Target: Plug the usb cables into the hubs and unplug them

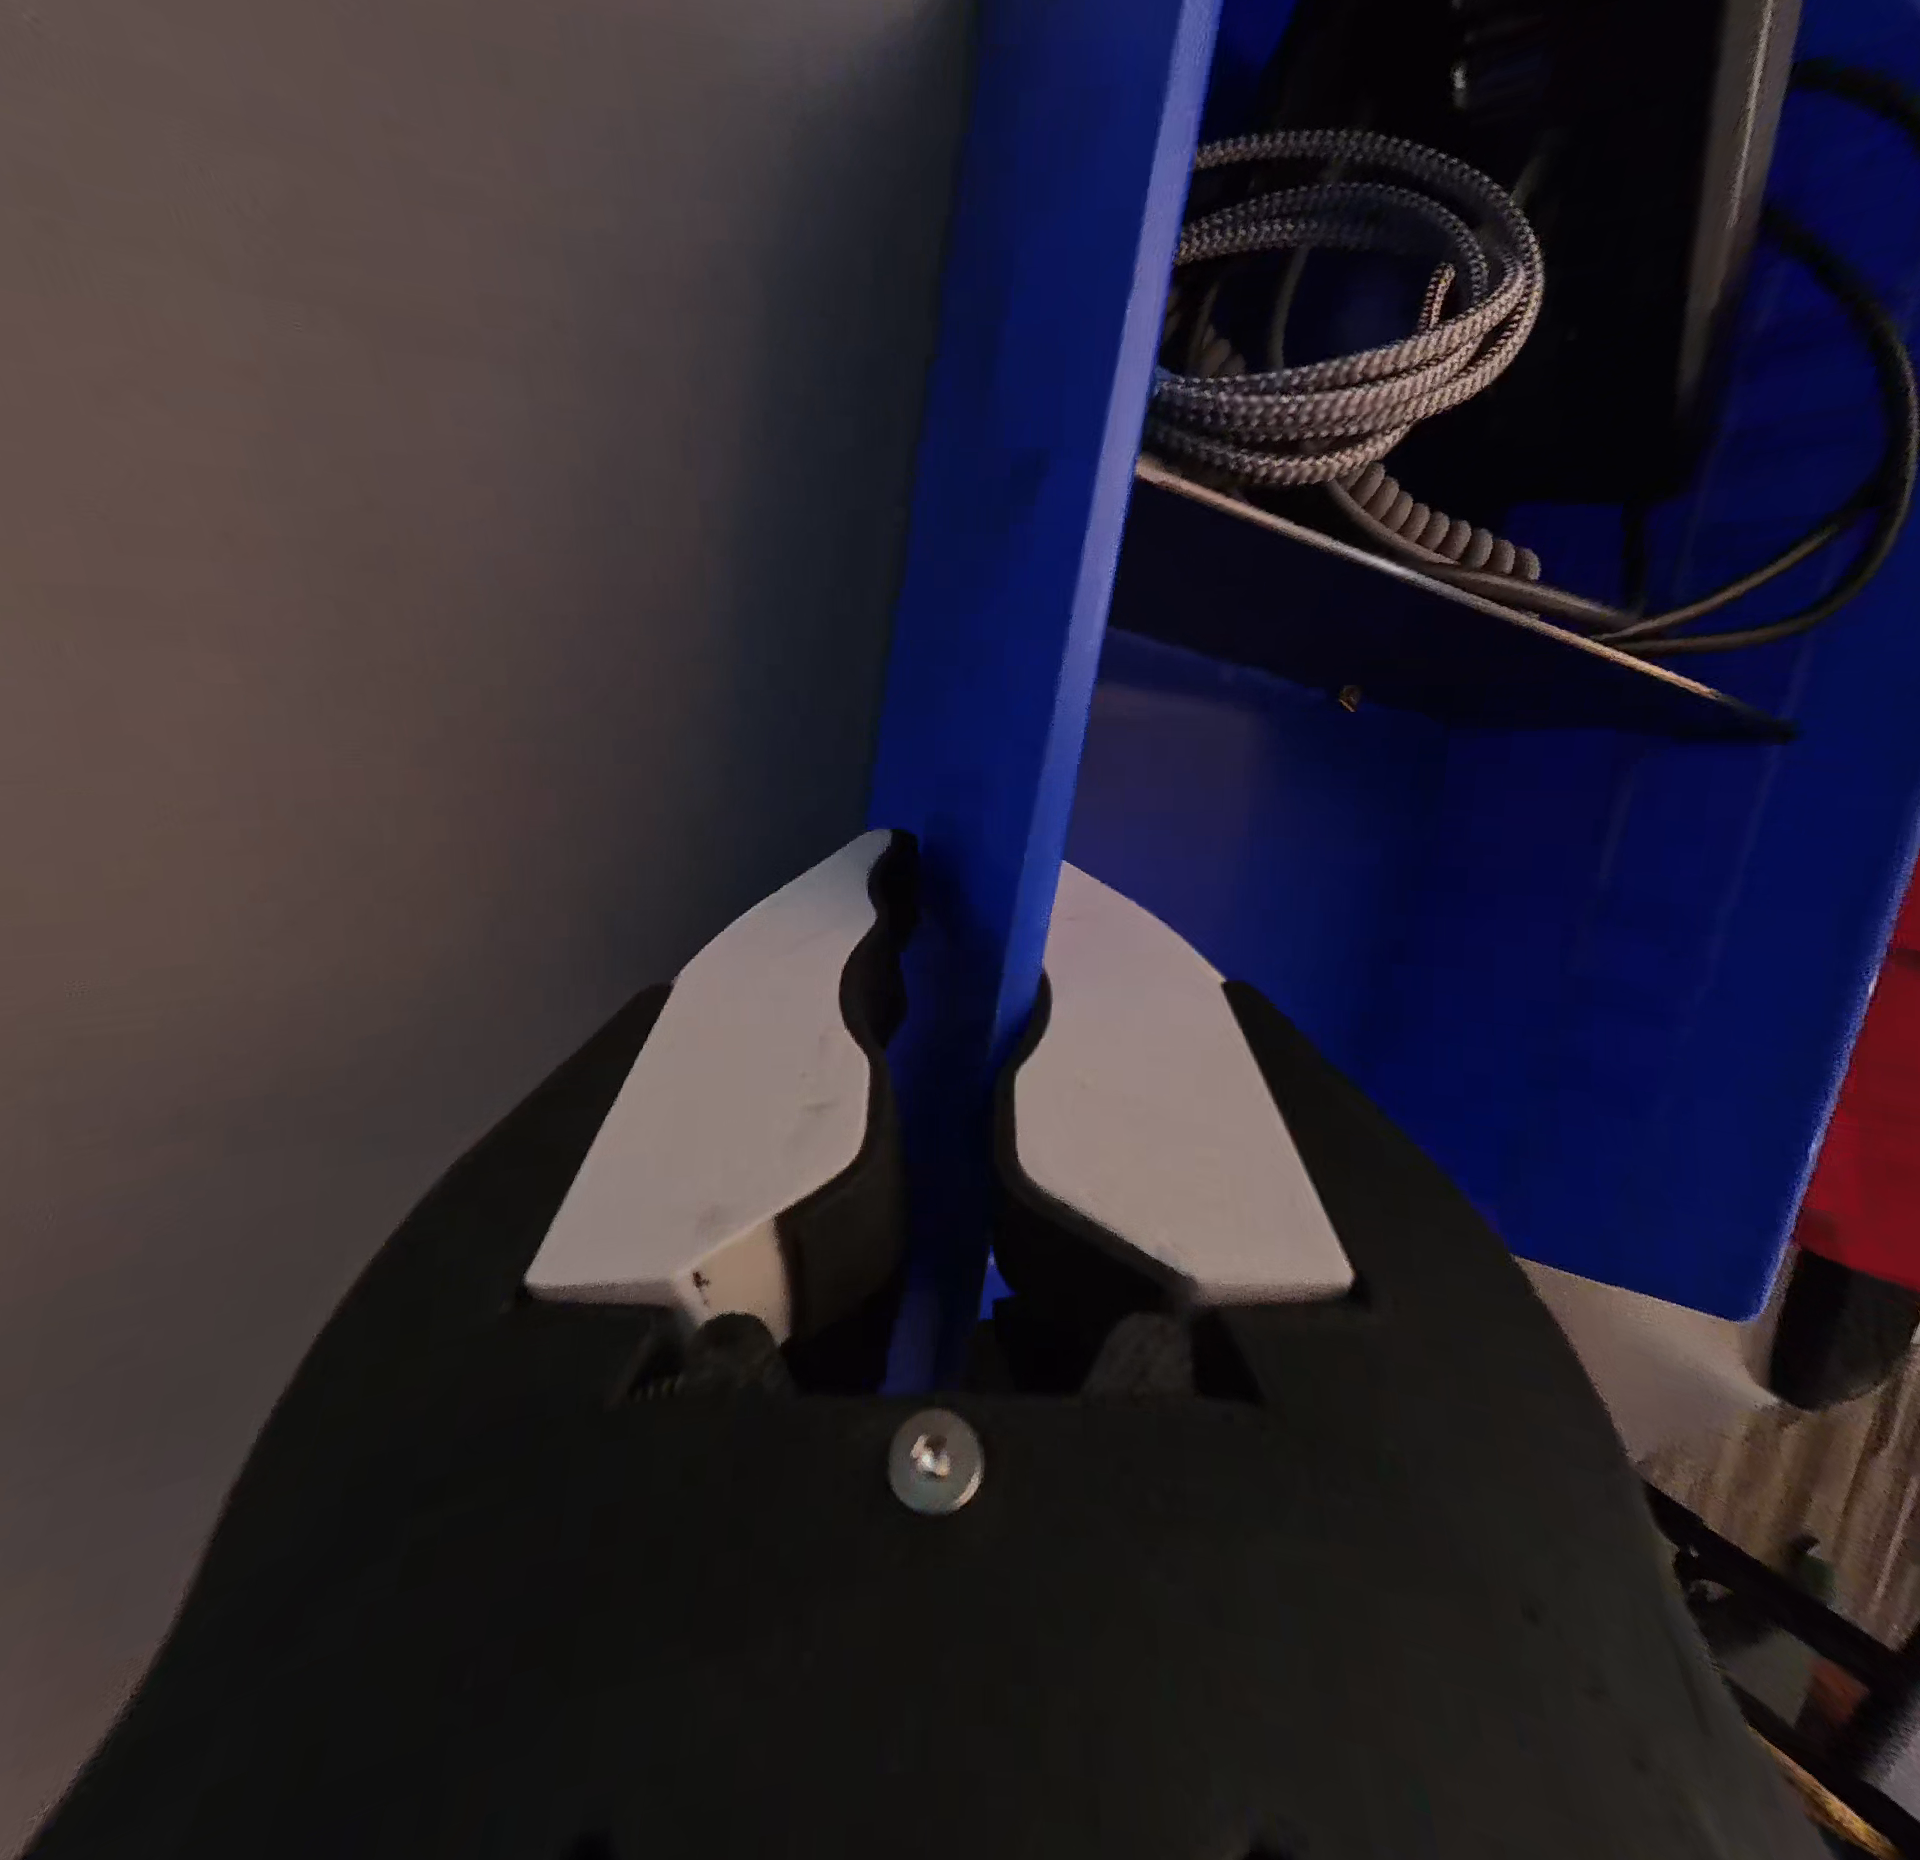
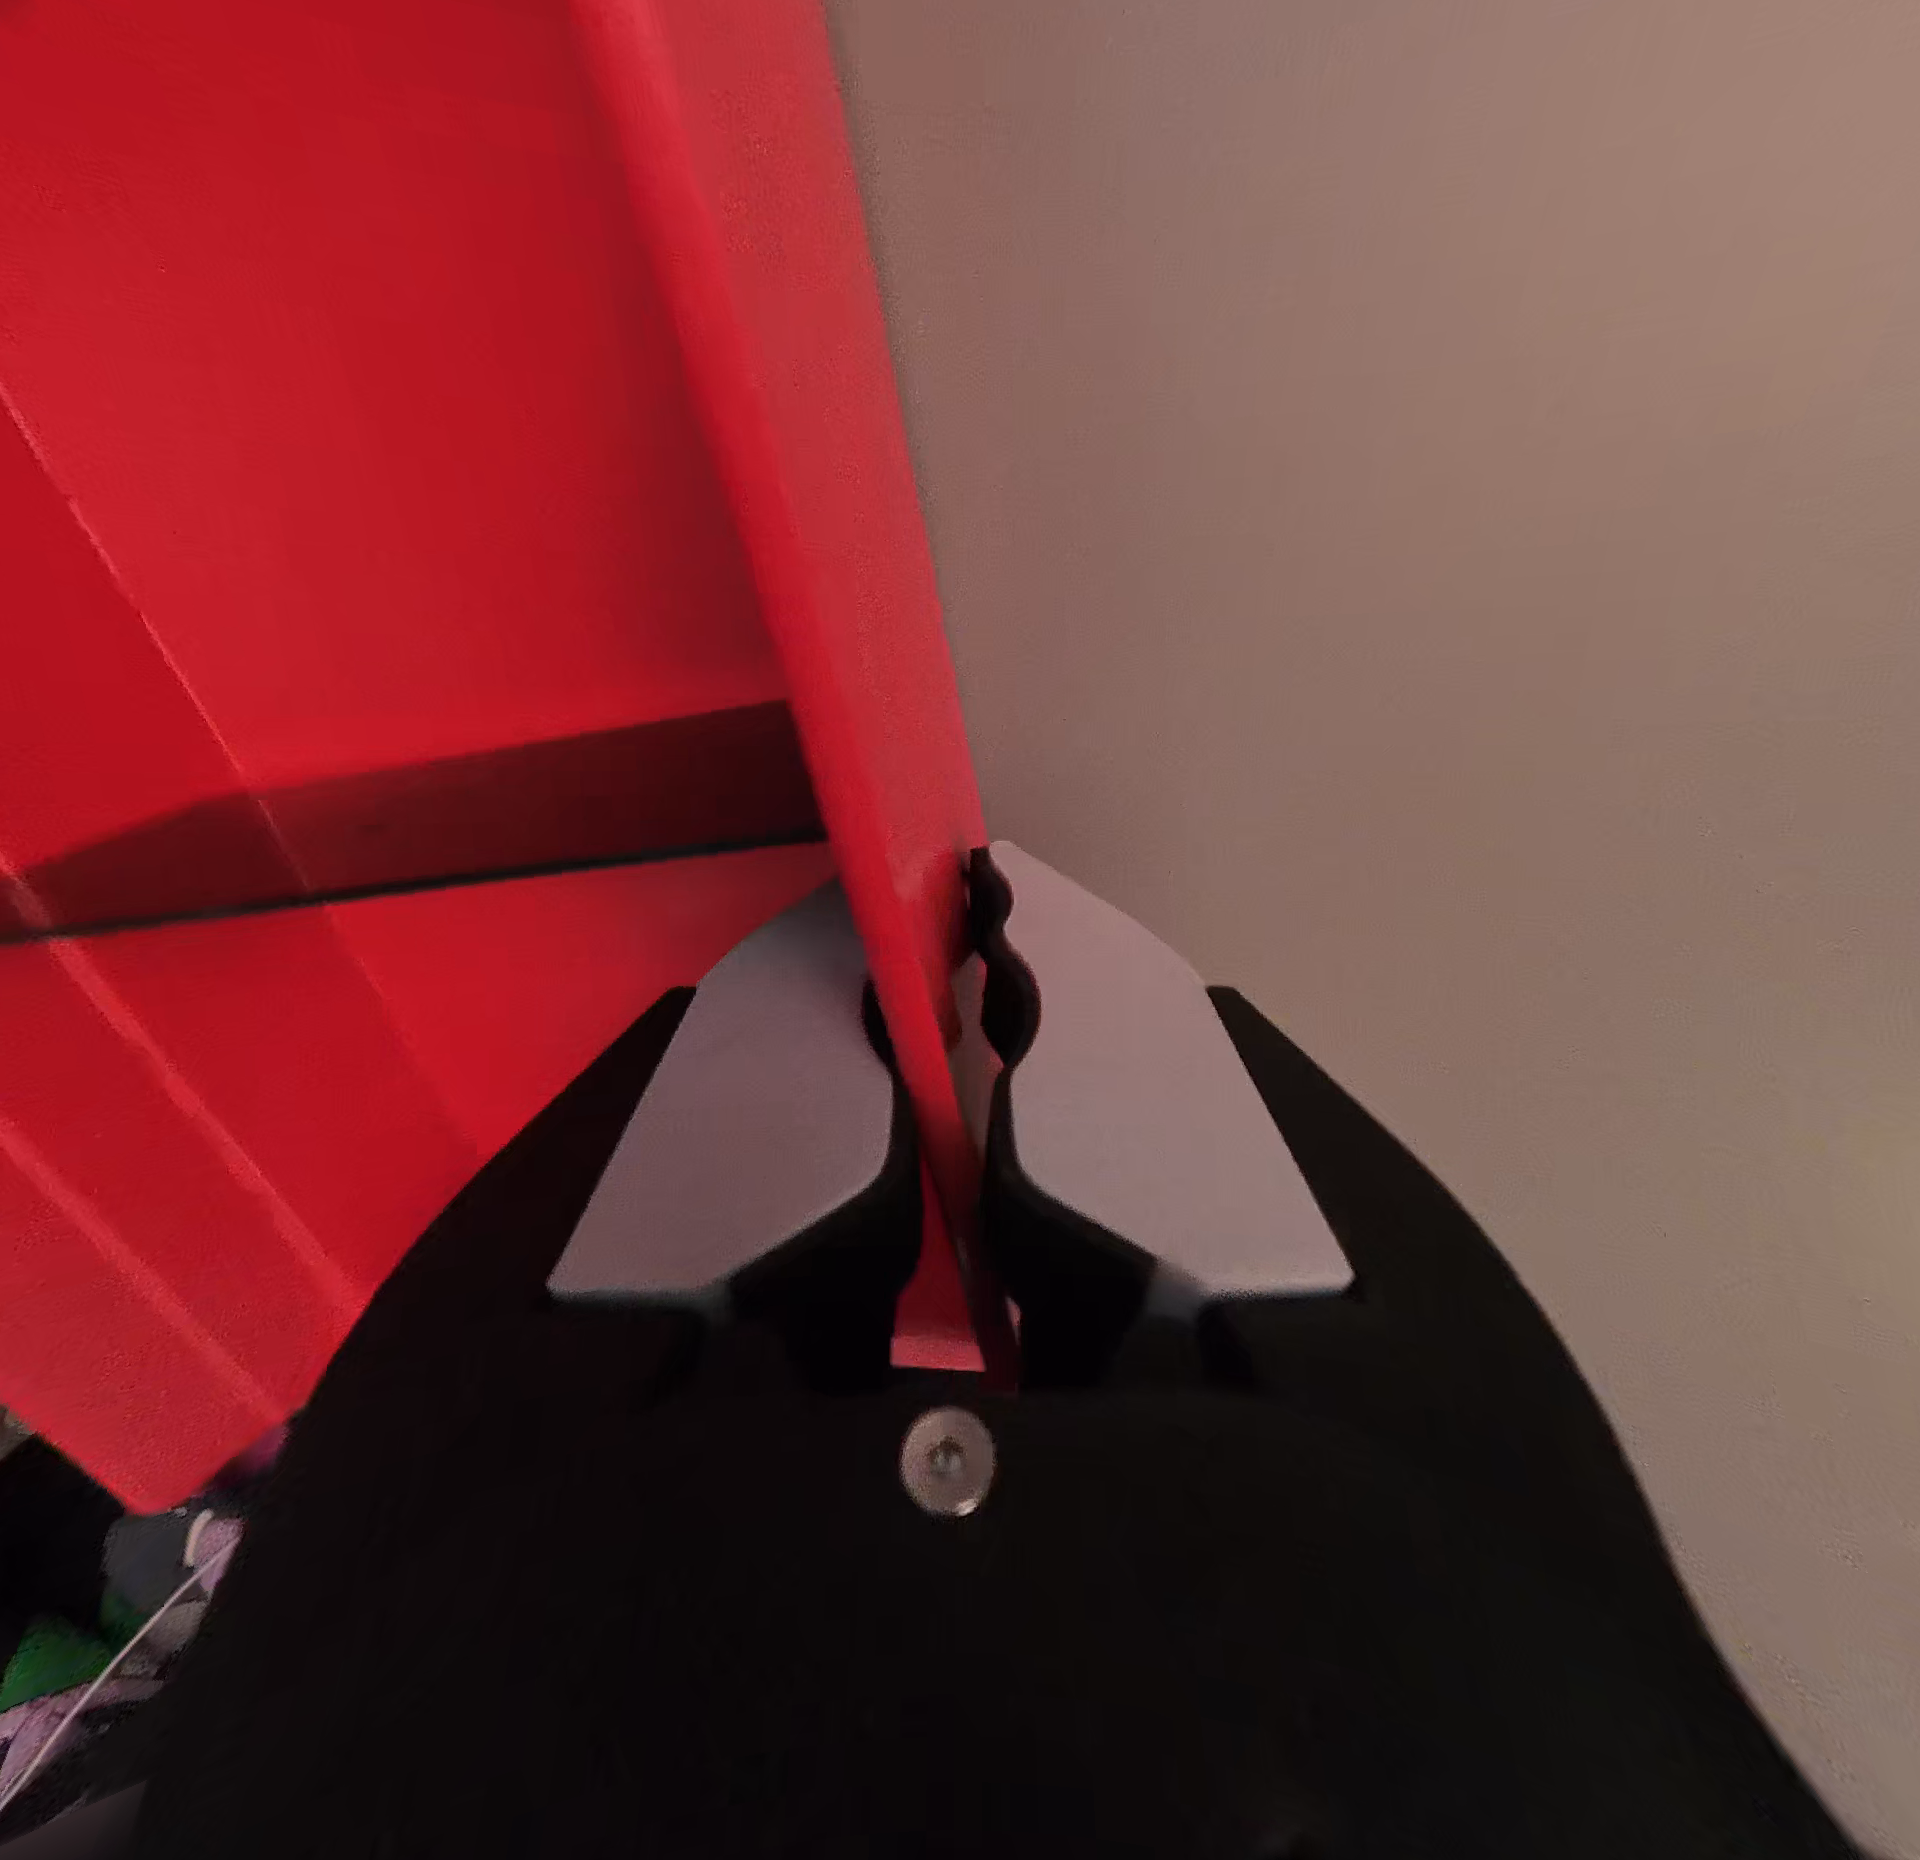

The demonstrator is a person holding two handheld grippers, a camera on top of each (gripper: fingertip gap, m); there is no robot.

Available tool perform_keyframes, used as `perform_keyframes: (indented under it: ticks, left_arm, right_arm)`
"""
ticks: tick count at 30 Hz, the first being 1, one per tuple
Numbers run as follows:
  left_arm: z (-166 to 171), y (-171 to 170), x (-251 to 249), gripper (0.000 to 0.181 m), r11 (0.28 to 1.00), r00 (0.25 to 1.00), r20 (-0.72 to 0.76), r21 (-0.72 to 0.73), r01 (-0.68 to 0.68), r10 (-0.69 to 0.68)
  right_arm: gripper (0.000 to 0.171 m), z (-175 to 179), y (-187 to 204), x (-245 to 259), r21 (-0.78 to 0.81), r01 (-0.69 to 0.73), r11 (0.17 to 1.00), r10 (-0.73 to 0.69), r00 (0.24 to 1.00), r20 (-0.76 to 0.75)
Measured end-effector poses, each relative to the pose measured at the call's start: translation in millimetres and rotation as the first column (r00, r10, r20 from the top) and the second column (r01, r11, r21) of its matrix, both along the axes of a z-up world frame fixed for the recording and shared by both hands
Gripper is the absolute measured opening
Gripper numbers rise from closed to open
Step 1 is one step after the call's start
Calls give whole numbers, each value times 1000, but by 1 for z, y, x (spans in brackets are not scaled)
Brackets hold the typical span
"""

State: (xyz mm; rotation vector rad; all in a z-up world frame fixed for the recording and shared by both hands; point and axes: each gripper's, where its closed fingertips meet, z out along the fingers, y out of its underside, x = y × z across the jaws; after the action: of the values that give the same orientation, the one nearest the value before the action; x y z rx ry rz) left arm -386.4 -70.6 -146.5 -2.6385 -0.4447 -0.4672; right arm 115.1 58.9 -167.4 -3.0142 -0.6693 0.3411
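In the left wrist view my left gripper (image 1: 971, 937) is shut on the left wall of a blue bin (image 1: 1039, 460), one finger on each side of it. Inside the bin lie coiled grey braided cables (image 1: 1382, 356), thin black cables (image 1: 1829, 543) and a dark device (image 1: 1558, 148) at the top; I cannot tell if it is a hub. A black flat piece (image 1: 1403, 615) crosses the bin. In the right wrist view my right gripper (image 2: 935, 948) is shut on the right wall of a red bin (image 2: 790, 460). No cables show inside the red bin.
A black strip (image 2: 416, 823) crosses the red bin's inside. A pale plain surface (image 1: 416, 563) fills the left of the left view, and it also fills the right of the right wrist view (image 2: 1455, 563). The red bin's edge (image 1: 1870, 1135) shows beside the blue bin. Blurred clutter (image 2: 83, 1654) lies at lower left. My right fingertips sit around 50 cm from my left ones.
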Motion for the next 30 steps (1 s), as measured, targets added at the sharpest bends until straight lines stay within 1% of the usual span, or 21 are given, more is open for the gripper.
perform_keyframes:
  ticks: [5,8,9,10,12,15,18,26,30]
  left_arm:
    - [0,6,2,15,1000,1000,17,28,2,-3]
    - [1,13,-7,14,996,999,23,73,-42,40]
    - [2,13,-7,14,996,999,16,78,-42,41]
    - [2,13,-8,13,996,999,4,83,-44,44]
    - [2,14,-9,12,994,998,-8,95,-54,55]
    - [3,13,-10,13,992,997,-6,106,-71,72]
    - [4,10,-12,14,989,996,4,111,-92,93]
    - [5,0,-23,15,981,988,10,115,-153,153]
    - [5,-1,-23,15,981,988,33,116,-156,153]
  right_arm:
    - [8,0,10,102,-8,203,979,-202,979,32]
    - [6,0,9,160,12,219,976,-220,974,63]
    - [6,-1,7,177,8,255,967,-255,964,77]
    - [6,0,8,190,14,298,954,-298,952,71]
    - [5,-2,5,207,13,318,948,-318,946,60]
    - [6,-2,2,212,3,322,947,-322,946,32]
    - [7,0,4,210,37,213,976,-215,975,63]
    - [7,0,14,197,68,112,991,-116,991,59]
    - [6,-2,14,196,36,188,982,-189,981,45]
